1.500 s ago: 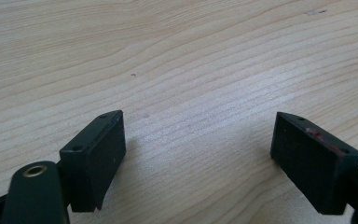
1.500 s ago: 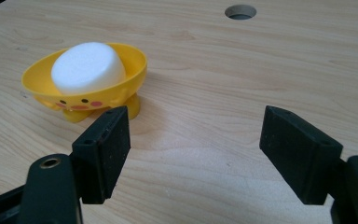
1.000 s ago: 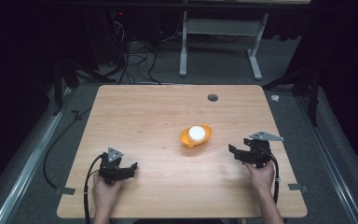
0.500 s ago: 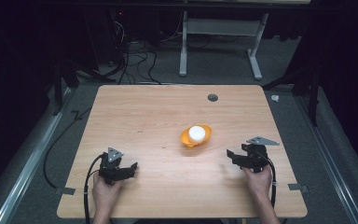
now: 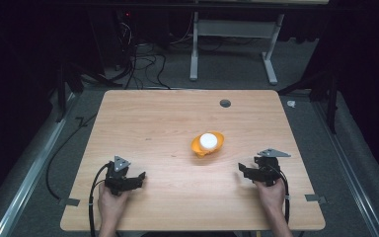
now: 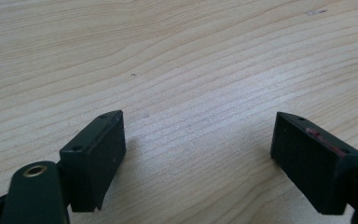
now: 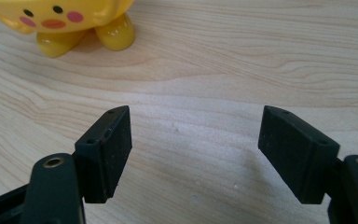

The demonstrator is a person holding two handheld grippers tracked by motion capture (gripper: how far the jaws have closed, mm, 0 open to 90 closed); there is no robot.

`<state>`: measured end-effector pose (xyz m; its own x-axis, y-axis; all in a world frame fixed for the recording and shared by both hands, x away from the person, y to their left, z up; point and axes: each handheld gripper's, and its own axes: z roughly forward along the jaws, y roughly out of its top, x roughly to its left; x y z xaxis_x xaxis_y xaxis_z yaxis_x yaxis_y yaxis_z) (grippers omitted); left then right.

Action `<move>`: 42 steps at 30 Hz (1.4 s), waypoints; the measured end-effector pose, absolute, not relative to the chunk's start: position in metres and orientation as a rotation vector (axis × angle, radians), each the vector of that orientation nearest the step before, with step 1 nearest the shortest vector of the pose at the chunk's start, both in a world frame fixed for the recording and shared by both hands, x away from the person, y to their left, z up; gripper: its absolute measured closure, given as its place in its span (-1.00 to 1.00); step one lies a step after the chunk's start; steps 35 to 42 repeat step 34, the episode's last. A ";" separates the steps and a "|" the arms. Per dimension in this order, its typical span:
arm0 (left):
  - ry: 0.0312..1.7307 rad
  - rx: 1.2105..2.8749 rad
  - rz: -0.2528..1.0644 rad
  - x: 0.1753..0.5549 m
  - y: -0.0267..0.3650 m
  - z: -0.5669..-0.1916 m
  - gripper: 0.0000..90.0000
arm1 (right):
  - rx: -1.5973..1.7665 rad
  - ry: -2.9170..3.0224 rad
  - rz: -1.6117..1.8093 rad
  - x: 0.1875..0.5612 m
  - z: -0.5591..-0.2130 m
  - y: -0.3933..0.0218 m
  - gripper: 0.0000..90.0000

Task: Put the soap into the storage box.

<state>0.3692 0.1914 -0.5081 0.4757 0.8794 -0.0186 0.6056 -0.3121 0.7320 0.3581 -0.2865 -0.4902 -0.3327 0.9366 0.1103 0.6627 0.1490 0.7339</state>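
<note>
**Still apart: open tools, a round toy, plenty of room for a slip**

Clearly nothing gripped yet. Right tool (image 5: 246,172) near the right front of the table (image 5: 153,123), jaws spread wide and empty, as seen in the right gripper view over bare wood. Left tool (image 5: 133,178) at the near left, likewise spread wide with nothing between its jaws (image 6: 200,154), well apart from everything else. Yellow duck-shaped toy (image 5: 207,144) near the middle of the table, a little right of centre, white cap (image 5: 208,140) on top; in the right gripper view just its face and stubby feet (image 7: 74,23) at the far left edge, off the line of the jaws.

Likely trouble from here:

- Off-line approach: toy to the left of the right tool's axis, so a straight push forward probably meets one jaw tip first and shoves the toy across the smooth wood.
- Glossy, rounded body: a pinch too high or too shallow could squeeze it out sideways, or tip it on its small feet.
- White cap: whether fixed or loose, cannot tell; a grasp on it alone may lift it off or drop the body.
- Left tool far away: no ready support against sliding.
</note>
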 end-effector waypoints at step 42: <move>1.226 2.038 0.511 0.369 0.191 -0.508 -0.59 | 1.456 2.078 0.865 0.354 -0.502 -0.273 -0.44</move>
